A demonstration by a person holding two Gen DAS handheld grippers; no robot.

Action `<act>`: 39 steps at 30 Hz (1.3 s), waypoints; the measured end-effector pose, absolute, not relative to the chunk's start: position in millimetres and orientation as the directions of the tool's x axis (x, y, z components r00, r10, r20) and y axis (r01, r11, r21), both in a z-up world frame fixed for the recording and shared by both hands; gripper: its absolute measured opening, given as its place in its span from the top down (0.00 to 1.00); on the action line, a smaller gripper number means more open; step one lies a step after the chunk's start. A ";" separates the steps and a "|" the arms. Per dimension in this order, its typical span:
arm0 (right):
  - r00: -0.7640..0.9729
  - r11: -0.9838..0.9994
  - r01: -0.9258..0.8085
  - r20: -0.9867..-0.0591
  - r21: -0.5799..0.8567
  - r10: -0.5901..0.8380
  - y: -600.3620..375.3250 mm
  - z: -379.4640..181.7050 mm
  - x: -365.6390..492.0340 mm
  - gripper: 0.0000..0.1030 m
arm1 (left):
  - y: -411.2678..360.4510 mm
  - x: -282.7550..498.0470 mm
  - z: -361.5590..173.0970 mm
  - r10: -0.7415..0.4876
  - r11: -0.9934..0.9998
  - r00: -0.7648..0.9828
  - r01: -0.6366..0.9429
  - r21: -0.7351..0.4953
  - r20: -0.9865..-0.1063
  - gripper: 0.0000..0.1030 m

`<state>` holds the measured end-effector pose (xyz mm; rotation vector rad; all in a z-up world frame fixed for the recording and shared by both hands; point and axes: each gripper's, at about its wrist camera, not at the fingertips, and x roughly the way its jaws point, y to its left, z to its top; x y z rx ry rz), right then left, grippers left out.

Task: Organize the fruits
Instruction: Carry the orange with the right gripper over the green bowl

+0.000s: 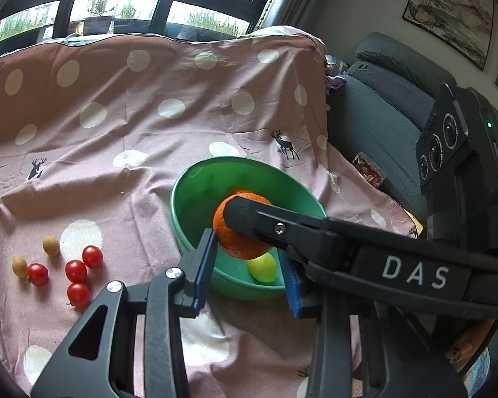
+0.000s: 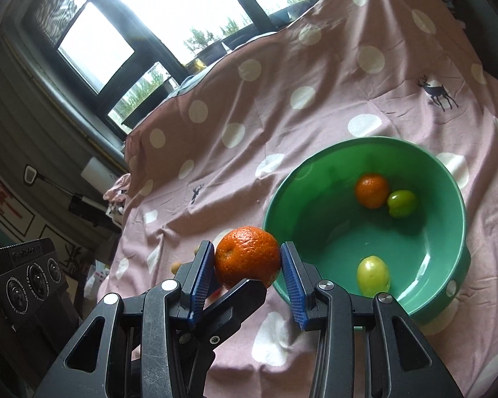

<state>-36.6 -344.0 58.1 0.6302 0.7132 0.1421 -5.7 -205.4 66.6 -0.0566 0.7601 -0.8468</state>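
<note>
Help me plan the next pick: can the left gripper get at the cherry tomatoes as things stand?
Probably yes. The cherry tomatoes lie uncovered on the cloth, left of the bowl. The left gripper seems empty, and the right gripper, shut on an orange, crosses on the bowl side.

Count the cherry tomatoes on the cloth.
4, all on the pink cloth left of the green bowl: tomatoes at and. The grippers could hide others.
</note>
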 end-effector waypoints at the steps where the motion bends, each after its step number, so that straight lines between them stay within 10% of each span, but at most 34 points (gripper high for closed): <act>1: 0.757 0.803 0.093 -0.566 0.588 0.327 -348.8 57.0 -38.1 0.58 | -209.4 -5.4 66.2 -0.697 0.673 0.414 0.660 -0.334 -0.586 0.64; 39: 0.723 0.738 0.364 -0.672 0.568 0.160 -427.2 23.6 -50.0 0.58 | -296.5 1.5 33.7 -0.746 0.573 0.252 0.715 -0.401 -0.617 0.65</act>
